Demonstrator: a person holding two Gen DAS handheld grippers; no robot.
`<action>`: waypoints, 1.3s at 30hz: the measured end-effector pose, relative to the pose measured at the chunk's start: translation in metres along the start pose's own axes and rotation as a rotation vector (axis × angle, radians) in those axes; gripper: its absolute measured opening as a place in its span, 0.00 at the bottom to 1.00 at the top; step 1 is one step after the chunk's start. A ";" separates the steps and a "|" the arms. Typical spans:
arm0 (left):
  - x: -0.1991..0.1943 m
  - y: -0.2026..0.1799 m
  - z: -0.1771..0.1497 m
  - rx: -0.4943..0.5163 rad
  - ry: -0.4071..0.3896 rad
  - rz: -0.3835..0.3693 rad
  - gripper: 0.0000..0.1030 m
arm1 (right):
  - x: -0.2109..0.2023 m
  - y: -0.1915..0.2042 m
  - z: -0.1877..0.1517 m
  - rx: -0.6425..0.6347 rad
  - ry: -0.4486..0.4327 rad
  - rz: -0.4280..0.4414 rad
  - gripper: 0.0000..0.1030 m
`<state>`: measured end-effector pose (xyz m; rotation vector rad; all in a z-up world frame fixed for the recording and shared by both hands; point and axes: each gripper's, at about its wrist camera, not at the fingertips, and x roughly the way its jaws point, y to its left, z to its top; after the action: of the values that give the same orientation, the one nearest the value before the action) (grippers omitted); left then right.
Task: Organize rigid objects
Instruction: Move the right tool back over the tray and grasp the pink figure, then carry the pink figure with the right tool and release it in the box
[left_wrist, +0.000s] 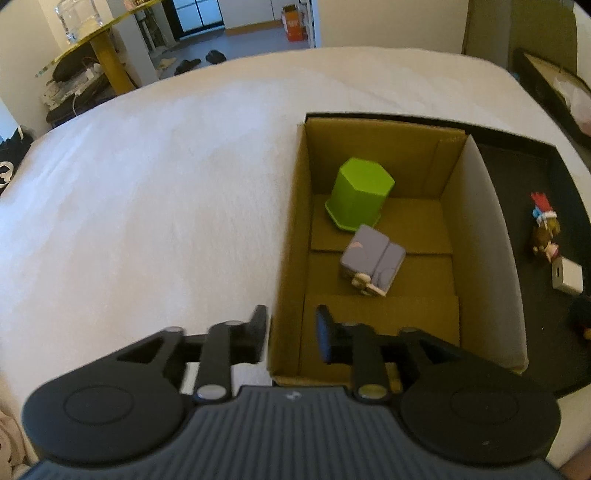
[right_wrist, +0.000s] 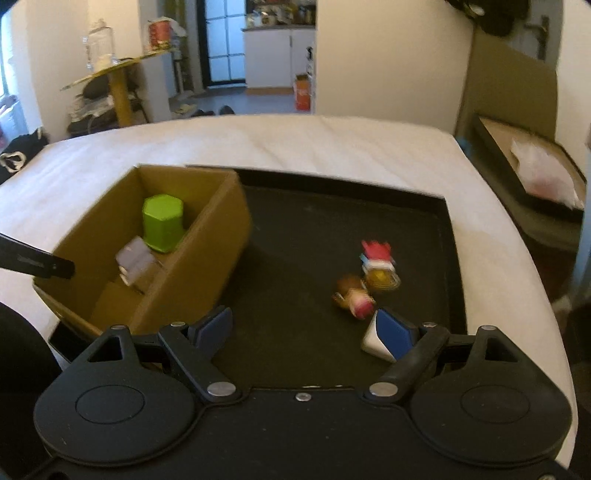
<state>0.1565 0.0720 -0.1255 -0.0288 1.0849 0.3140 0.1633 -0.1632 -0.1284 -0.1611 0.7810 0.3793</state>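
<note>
A cardboard box (left_wrist: 291, 236) (right_wrist: 221, 254) stands on a black tray (right_wrist: 332, 229) on the white bed. Inside it are a green hexagonal cup (left_wrist: 360, 194) (right_wrist: 162, 223), upside down, and a lilac cube toy (left_wrist: 371, 258) (right_wrist: 135, 264). My left gripper (left_wrist: 291, 332) straddles the box's near left wall, its jaws partly open and empty. My right gripper (right_wrist: 308, 330) is wide open above the tray. A white charger block (right_wrist: 375, 341) (left_wrist: 569, 276) lies beside its right finger. Two small figures (right_wrist: 356, 297) (right_wrist: 378, 267) lie on the tray just beyond.
A second tray with a white bag (right_wrist: 543, 173) lies to the right of the bed. A yellow round table (right_wrist: 118, 74) with a glass jar stands back left. White bed surface (left_wrist: 147, 203) spreads left of the box.
</note>
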 end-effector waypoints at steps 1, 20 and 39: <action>0.000 -0.001 0.000 0.003 0.001 0.013 0.42 | 0.002 -0.006 -0.003 0.021 0.014 0.004 0.82; -0.011 -0.007 0.007 -0.003 -0.021 0.077 0.75 | 0.027 -0.069 -0.046 0.102 0.114 -0.083 0.79; -0.011 -0.005 0.010 -0.012 -0.011 0.099 0.76 | 0.030 -0.072 -0.053 0.109 0.120 -0.037 0.39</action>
<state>0.1618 0.0665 -0.1124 0.0161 1.0757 0.4094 0.1762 -0.2360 -0.1868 -0.0963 0.9136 0.2930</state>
